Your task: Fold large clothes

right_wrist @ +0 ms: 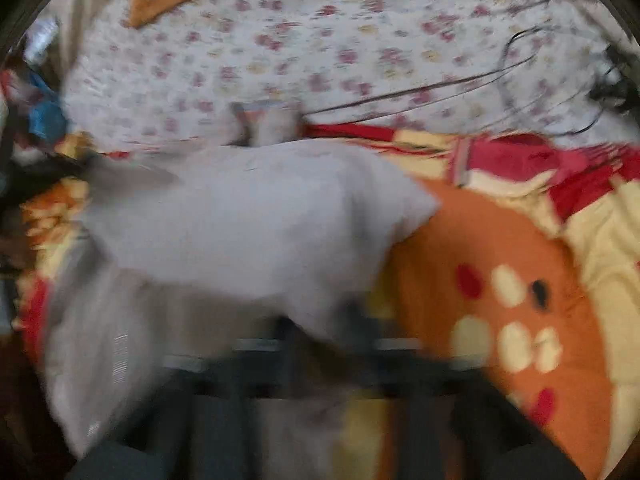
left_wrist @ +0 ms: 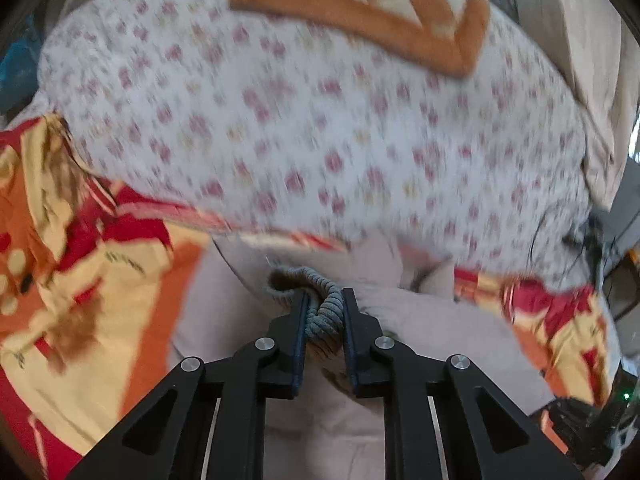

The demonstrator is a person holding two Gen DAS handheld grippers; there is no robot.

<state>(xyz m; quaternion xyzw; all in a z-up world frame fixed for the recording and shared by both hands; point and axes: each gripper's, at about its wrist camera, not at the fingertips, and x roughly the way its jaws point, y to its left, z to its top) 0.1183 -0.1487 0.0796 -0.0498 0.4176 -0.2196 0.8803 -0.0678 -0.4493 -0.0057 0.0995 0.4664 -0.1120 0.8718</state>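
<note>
A pale pinkish-grey garment (left_wrist: 420, 320) lies on a red, orange and yellow blanket (left_wrist: 80, 320). My left gripper (left_wrist: 324, 300) is shut on the garment's grey ribbed cuff (left_wrist: 320, 300), bunched between the pads. In the right wrist view the same garment (right_wrist: 248, 216) spreads across the blanket (right_wrist: 500, 260). My right gripper (right_wrist: 320, 320) is heavily blurred at the garment's near edge; the cloth covers its tips and I cannot tell how its jaws stand.
A white floral bedsheet (left_wrist: 300, 120) covers the bed beyond the blanket. An orange and cream patterned cloth (left_wrist: 380, 12) lies at the far side. Dark cables (right_wrist: 460, 84) trail over the sheet at the right. Clutter (right_wrist: 40, 116) sits at the bed's left edge.
</note>
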